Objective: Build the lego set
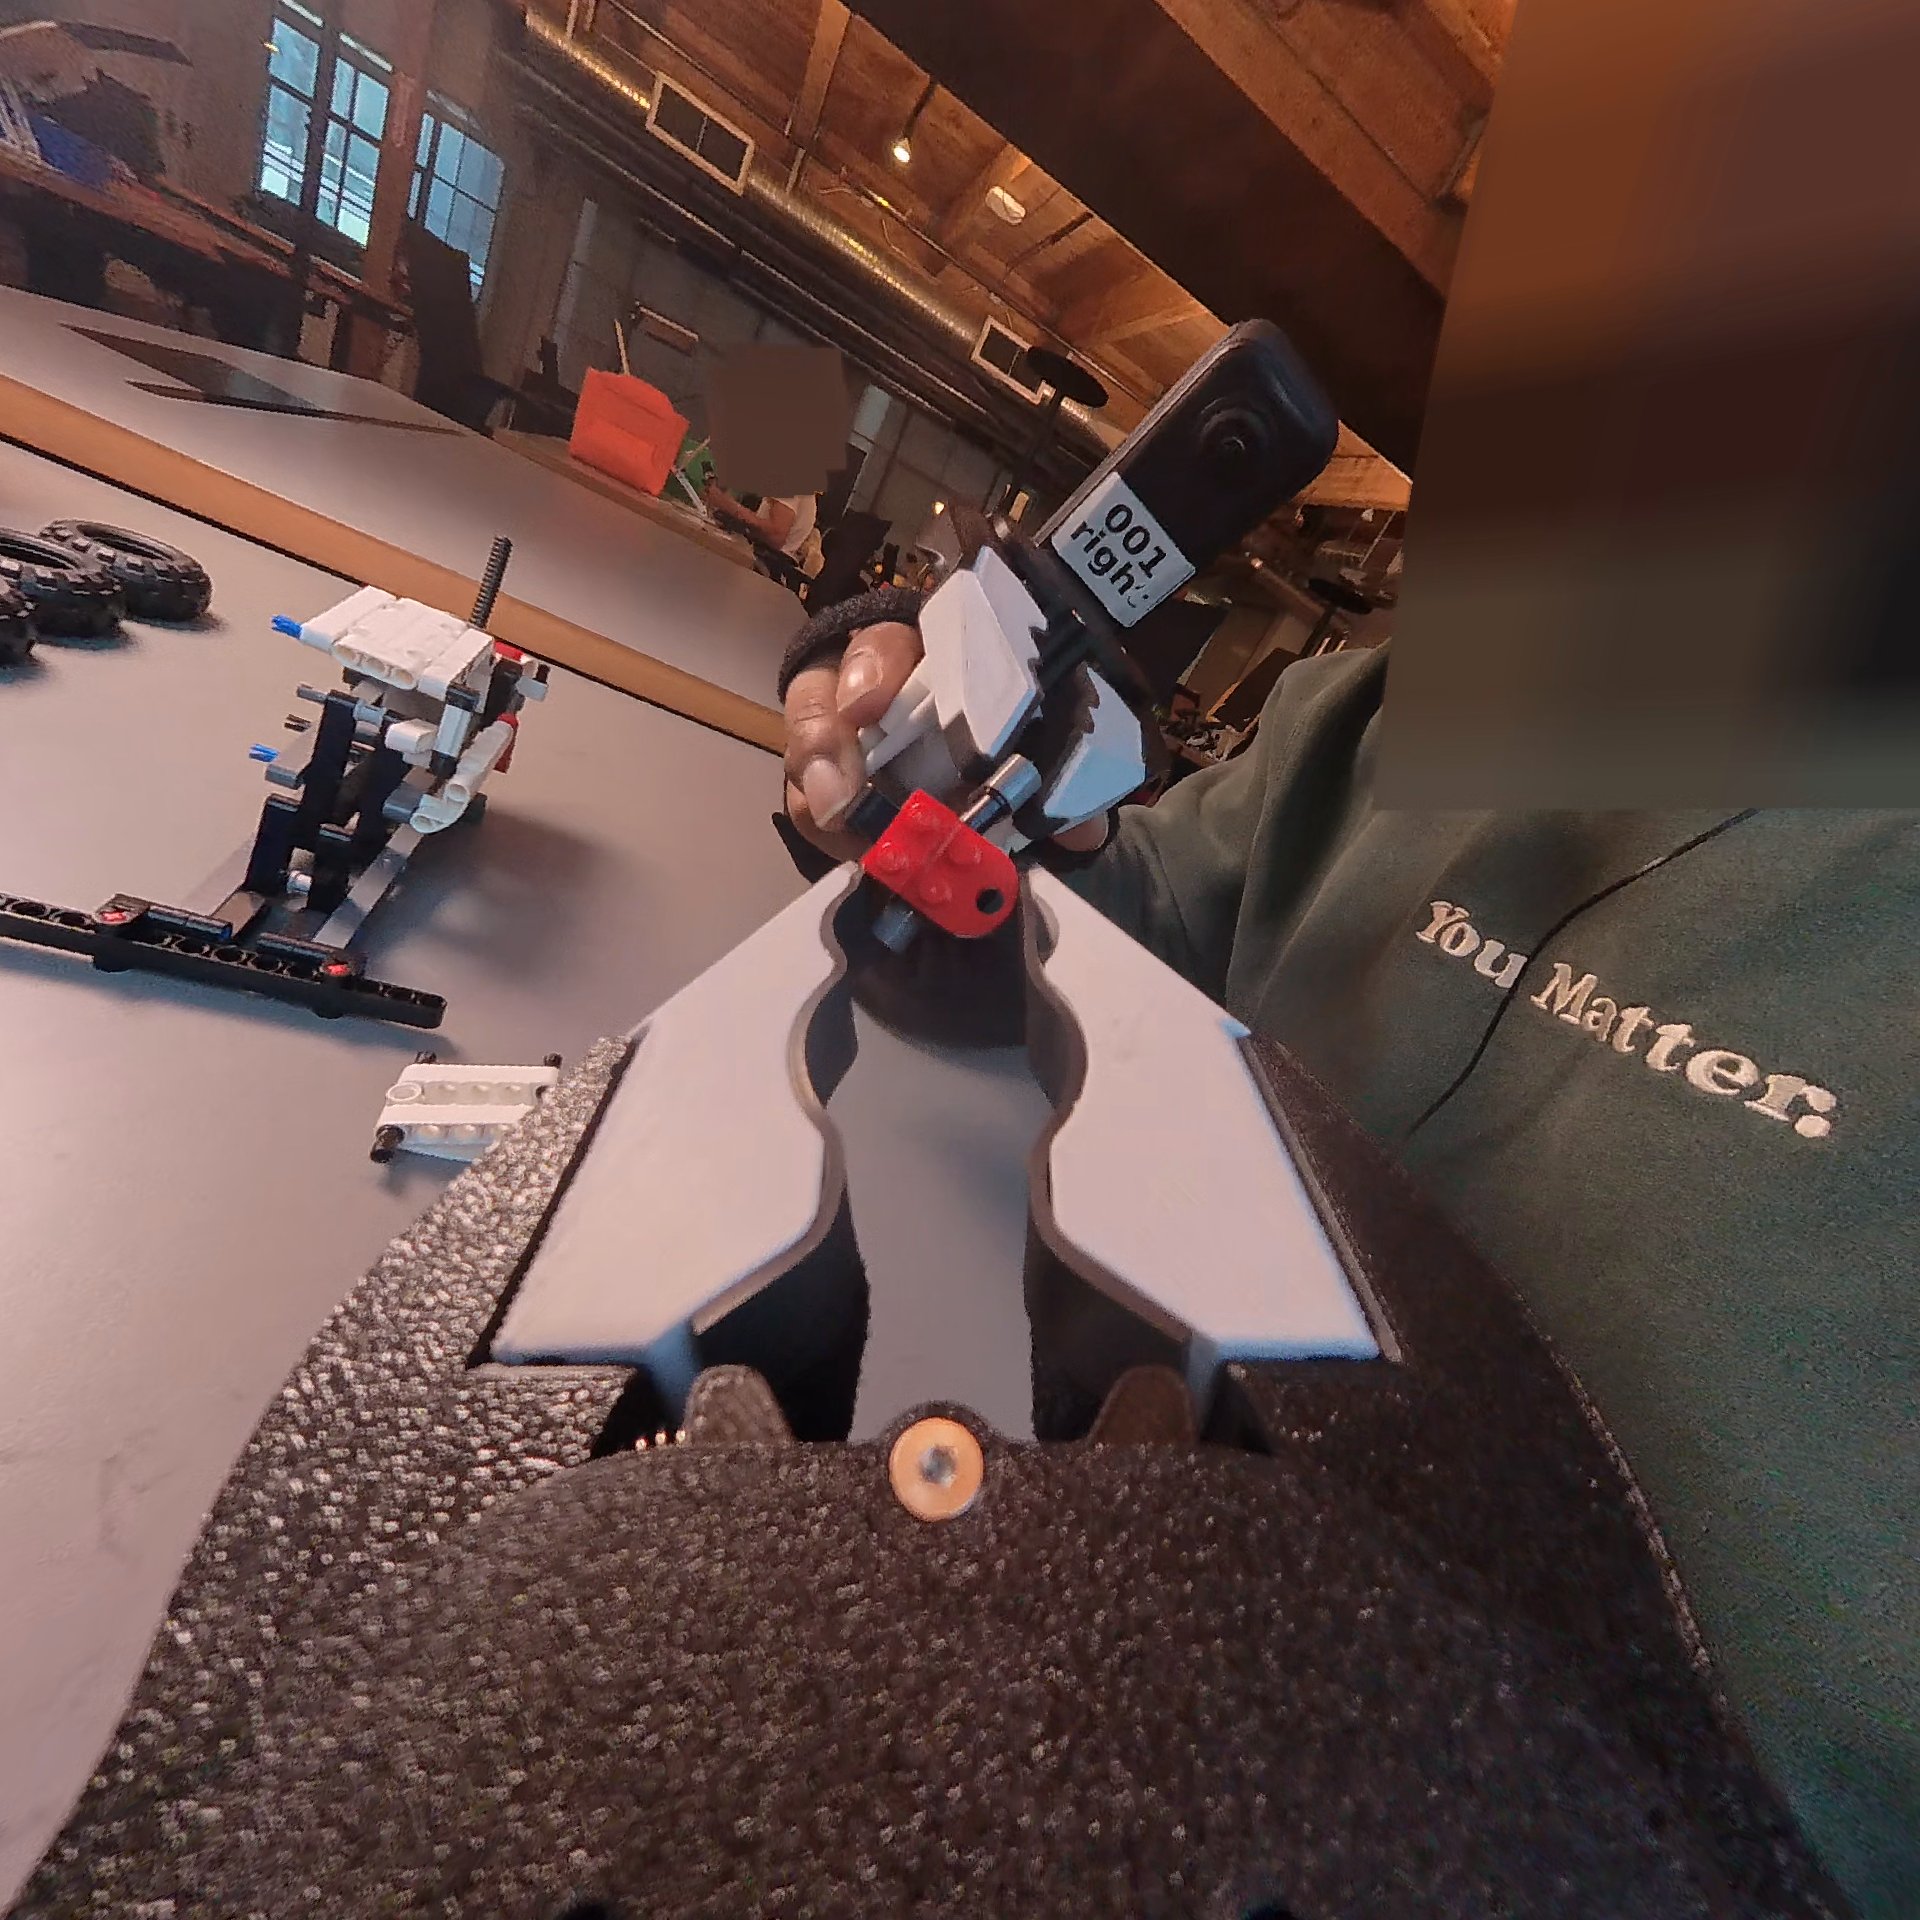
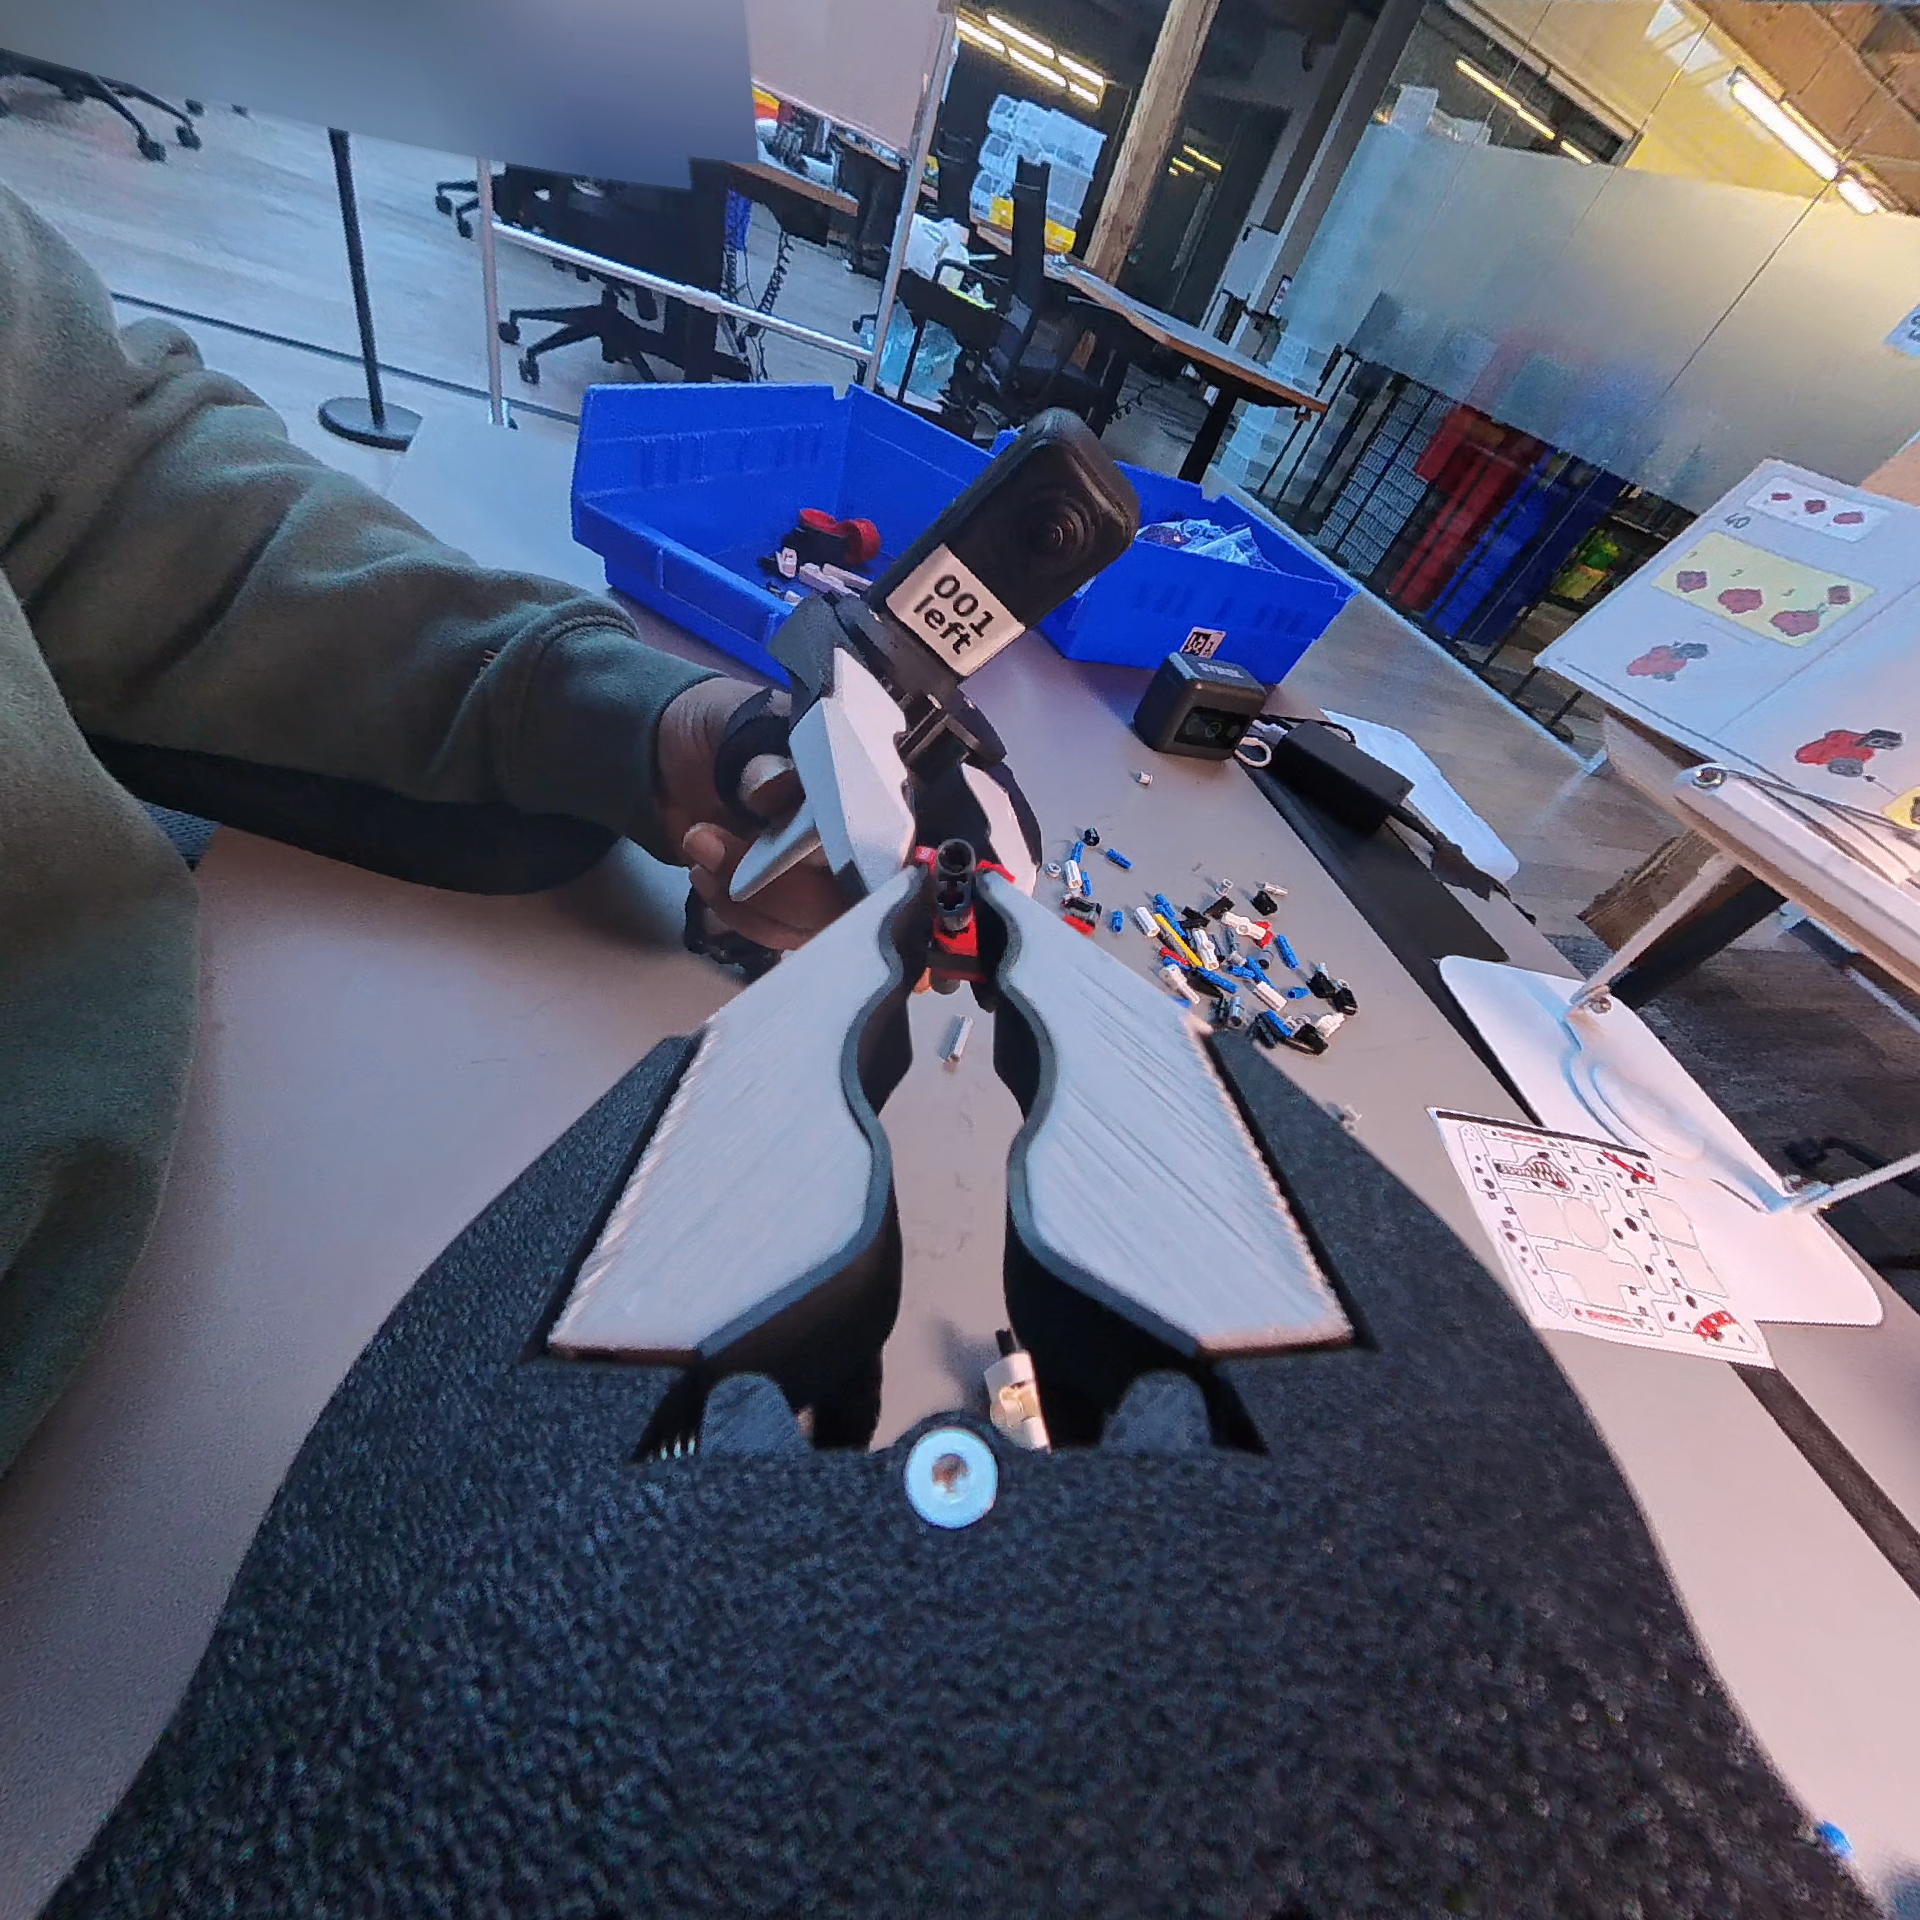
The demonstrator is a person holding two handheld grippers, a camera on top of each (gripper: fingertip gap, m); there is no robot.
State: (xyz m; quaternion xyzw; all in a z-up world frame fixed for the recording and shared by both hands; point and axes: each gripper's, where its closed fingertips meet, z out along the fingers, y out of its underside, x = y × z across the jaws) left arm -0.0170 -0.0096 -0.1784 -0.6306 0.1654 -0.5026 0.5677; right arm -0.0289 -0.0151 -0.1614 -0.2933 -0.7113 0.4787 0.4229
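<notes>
My left gripper (image 1: pixel 935 896) is shut on a small red lego piece (image 1: pixel 940 871) and holds it up above the table. My right gripper (image 2: pixel 951 883) faces it tip to tip and is shut on a short black pin (image 2: pixel 954 868). The pin meets the red piece (image 2: pixel 951 940). In the left wrist view the right gripper (image 1: pixel 1003 774) comes in from above with the pin (image 1: pixel 1006 781) between its white fingers. One left finger (image 2: pixel 852 790) shows beyond my right fingertips. The partly built white and black model (image 1: pixel 405 717) stands on the table to the left.
Black tyres (image 1: pixel 94 582), a long black beam (image 1: pixel 208 935) and a white beam piece (image 1: pixel 468 1112) lie near the model. Loose small parts (image 2: pixel 1226 956), two blue bins (image 2: pixel 727 520), a sticker sheet (image 2: pixel 1590 1236) and an instruction booklet on a stand (image 2: pixel 1766 623) lie to the right. Less than 4 cm separates the two grippers' tips.
</notes>
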